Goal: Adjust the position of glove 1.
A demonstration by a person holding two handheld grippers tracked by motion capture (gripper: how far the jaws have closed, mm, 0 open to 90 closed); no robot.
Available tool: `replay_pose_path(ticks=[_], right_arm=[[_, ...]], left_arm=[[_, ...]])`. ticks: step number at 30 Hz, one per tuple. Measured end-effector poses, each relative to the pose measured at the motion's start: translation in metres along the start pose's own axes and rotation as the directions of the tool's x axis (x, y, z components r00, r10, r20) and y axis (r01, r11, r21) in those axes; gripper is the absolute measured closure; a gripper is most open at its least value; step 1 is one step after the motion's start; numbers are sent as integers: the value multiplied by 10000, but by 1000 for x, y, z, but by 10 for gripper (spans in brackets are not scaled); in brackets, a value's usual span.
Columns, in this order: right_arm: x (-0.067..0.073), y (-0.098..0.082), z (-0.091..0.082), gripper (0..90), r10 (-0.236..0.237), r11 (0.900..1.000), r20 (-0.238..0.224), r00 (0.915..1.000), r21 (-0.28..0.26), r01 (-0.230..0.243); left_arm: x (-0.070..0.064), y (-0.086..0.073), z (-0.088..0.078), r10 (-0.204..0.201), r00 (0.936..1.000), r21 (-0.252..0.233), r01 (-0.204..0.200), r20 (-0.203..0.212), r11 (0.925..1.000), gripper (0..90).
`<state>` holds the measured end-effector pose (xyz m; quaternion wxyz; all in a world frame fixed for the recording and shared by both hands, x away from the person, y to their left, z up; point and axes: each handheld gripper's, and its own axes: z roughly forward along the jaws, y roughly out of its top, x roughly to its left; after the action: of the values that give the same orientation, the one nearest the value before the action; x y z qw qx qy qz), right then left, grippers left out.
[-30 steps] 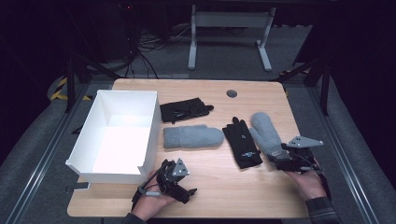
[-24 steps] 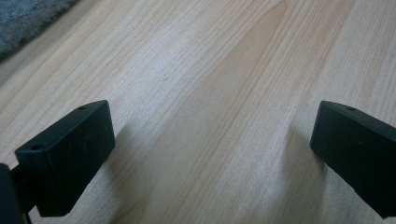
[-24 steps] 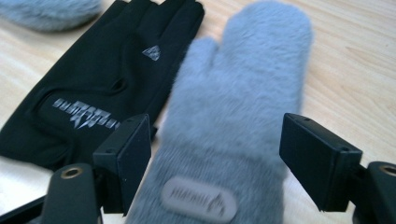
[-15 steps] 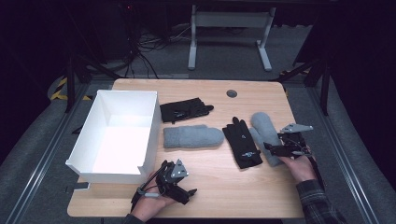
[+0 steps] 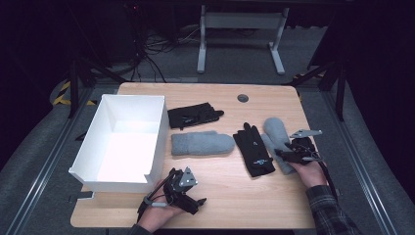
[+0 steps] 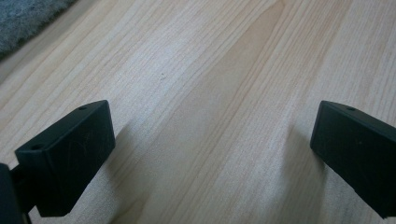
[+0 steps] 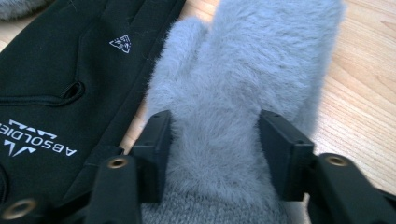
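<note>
A fluffy grey mitten point(image 5: 275, 133) lies on the right of the wooden table point(image 5: 220, 200), next to a black glove point(image 5: 254, 148). My right gripper point(image 5: 285, 155) sits at the mitten's near end. In the right gripper view its jaws have just been closing, and the pads press into the mitten point(image 7: 243, 70) from both sides; the black glove point(image 7: 60, 79) lies to their left. My left gripper point(image 5: 191, 197) rests open near the table's front edge. In the left gripper view only bare wood lies between the jaws of the left gripper point(image 6: 212, 154).
A second grey mitten point(image 5: 203, 143) lies mid-table and another black glove point(image 5: 193, 116) behind it. An open white box point(image 5: 93, 142) stands at the left. A round grommet point(image 5: 242, 98) sits near the table's far edge.
My right gripper has moved left and slightly down onto the near end of the grey mitten, and its jaws have narrowed around it. The left gripper has stayed still.
</note>
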<state>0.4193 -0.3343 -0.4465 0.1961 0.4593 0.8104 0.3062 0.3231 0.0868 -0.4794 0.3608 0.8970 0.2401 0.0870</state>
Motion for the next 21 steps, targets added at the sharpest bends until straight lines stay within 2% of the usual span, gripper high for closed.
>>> replay_pose_path(ticks=[2,3,6,8,14,21], right_arm=[[0,0,0,564,-57,10000,18,10000,21,57],[0,0,0,564,-57,10000,18,10000,21,57],[-1,0,-1,703,-246,9997,39,9997,27,246],[-3,0,-2,756,-308,9995,-31,9995,-32,308],[-7,1,-10,804,-284,9992,-11,9996,-273,283],[-12,0,-23,816,61,9974,-155,9999,-718,-72]], left_arm=[[0,0,0,-2,10000,11,2,-4,10000,4],[0,0,0,-2,10000,11,2,-4,10000,4],[0,0,0,-6,10000,-4,6,-1,10000,4],[0,0,0,-7,10000,-5,7,-9,10000,4],[0,0,0,-25,10000,-11,25,-16,10000,5],[0,0,0,-19,10000,-9,19,-14,10000,5]])
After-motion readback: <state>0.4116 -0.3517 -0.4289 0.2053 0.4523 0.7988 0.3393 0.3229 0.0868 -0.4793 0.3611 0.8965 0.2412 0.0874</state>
